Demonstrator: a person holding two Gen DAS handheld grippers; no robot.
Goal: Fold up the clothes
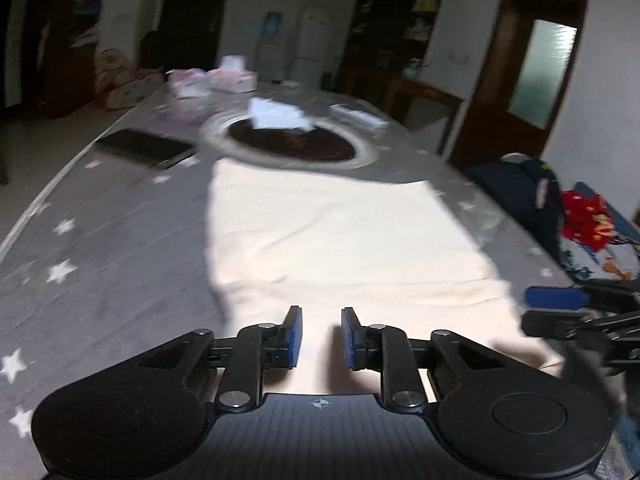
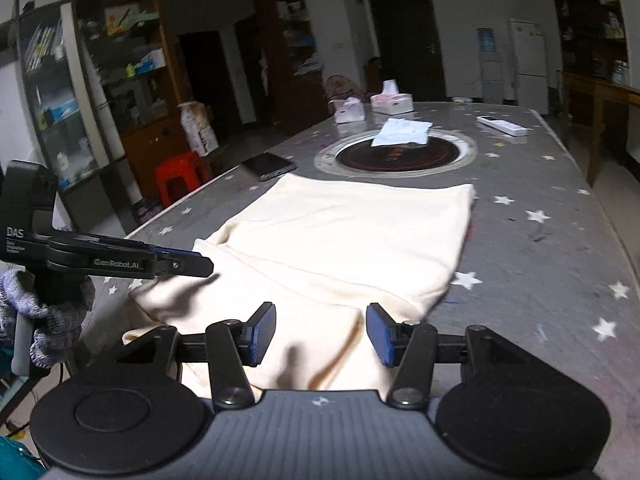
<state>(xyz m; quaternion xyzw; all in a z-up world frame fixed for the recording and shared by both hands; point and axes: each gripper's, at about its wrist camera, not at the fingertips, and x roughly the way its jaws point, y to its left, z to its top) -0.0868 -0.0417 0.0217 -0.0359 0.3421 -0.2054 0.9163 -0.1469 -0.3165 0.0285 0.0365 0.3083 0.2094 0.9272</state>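
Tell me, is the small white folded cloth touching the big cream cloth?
Apart. The right wrist view shows the small white folded cloth on the round dark hob, with grey starry tablecloth between it and the big cream cloth.

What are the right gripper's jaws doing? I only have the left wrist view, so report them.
Observer: The right gripper is open. Its fingers are spread above the near edge of the cream garment and grip nothing.
Operator: Now tell me what is off the table's left side.
Observer: A red stool stands on the floor there, beside the table.
Operator: Describe what holds the left gripper.
Observer: A grey-gloved hand holds the left gripper, which hangs over the garment's near left corner.
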